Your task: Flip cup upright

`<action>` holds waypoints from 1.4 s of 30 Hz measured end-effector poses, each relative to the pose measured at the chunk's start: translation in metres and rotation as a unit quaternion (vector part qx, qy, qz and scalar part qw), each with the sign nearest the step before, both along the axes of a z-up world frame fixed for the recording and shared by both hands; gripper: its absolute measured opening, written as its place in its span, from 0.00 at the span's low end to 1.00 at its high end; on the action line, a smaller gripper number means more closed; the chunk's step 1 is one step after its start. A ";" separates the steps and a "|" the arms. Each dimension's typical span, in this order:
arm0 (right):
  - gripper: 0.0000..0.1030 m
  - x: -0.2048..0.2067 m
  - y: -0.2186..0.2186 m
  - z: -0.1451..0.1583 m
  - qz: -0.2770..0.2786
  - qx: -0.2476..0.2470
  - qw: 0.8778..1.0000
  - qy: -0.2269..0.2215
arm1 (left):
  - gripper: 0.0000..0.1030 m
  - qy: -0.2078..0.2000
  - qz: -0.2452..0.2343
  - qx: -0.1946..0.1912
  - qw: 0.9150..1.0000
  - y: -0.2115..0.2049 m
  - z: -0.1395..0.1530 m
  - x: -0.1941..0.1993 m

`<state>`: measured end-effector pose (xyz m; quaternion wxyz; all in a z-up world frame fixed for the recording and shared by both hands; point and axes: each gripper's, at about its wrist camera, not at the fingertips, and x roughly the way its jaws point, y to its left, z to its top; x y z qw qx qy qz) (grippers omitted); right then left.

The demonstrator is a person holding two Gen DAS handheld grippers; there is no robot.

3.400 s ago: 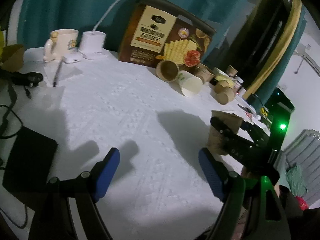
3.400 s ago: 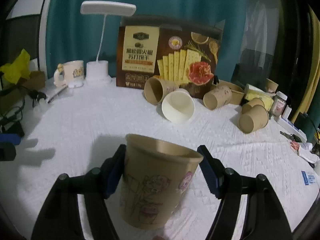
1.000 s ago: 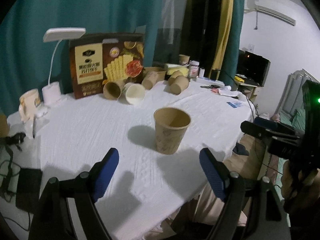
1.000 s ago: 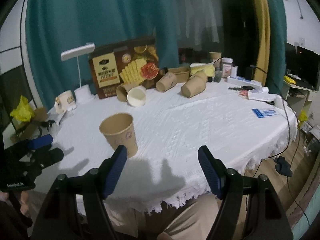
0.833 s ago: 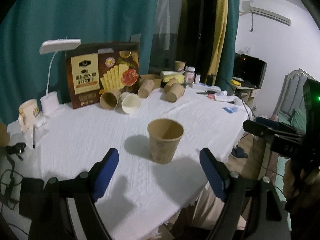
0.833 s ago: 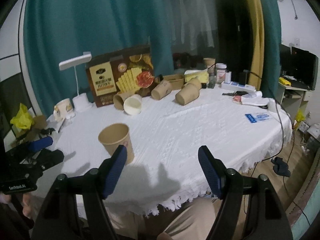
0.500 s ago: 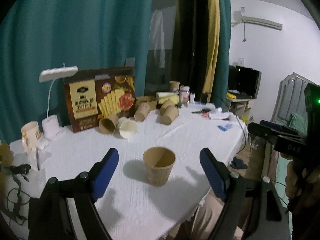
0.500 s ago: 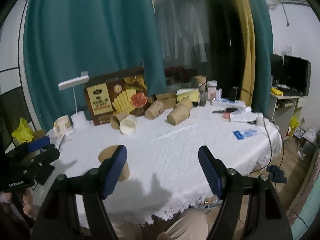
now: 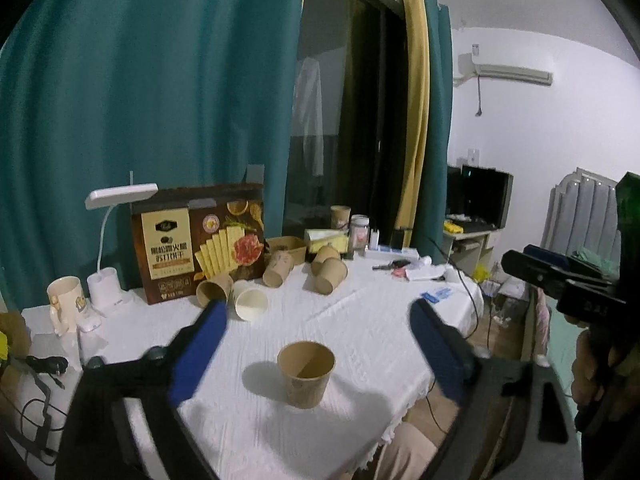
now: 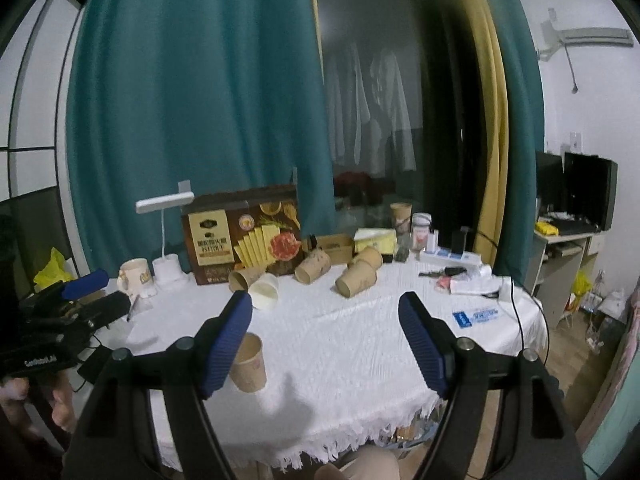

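Big round table (image 9: pixel 360 320) with a white cloth fills the space out in front of both tongs. Way past the tips, at the far edge, there's a cracker box (image 9: pixel 199 255) with a lamp (image 9: pixel 120 198) and mug (image 9: pixel 64 300) off to its left, plus a bunch of paper cups lying on their sides in front of it (image 10: pixel 356 282).

The cup (image 9: pixel 306 372) that matters is already standing mouth-up on the cloth, on its own near the front edge. From the left tongs (image 9: pixel 316 344) it sits right between the two blue pads in view but well beyond them, nothing touching it. From the right tongs (image 10: pixel 326 344) it's down behind the left pad (image 10: pixel 250 362), half hidden.

Both sets of jaws have just been opening; both stand apart, empty. So the flip looks done to me.

Handling-wise: thin brown paper cup, probably super light and squishy, tips easily. I'd pinch gently across the wall around mid-height, not the rim, since that'd likely buckle.
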<state>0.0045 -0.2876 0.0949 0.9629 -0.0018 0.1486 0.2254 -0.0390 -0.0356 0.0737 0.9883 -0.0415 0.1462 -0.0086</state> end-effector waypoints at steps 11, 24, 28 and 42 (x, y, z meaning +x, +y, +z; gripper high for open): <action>0.82 -0.014 0.016 0.011 0.019 0.010 1.000 -0.013 | 0.99 -0.017 0.038 -0.003 0.999 0.018 0.009 -0.017; 0.84 -0.014 0.024 0.007 0.017 0.006 1.000 -0.009 | 0.99 -0.024 0.039 0.003 0.999 0.024 0.008 -0.024; 0.84 -0.014 0.024 0.007 0.018 0.006 1.000 -0.009 | 0.99 -0.021 0.039 0.003 0.999 0.024 0.007 -0.024; 0.84 -0.014 0.023 0.004 0.018 0.004 1.000 -0.009 | 0.99 -0.018 0.038 0.003 0.999 0.023 0.006 -0.022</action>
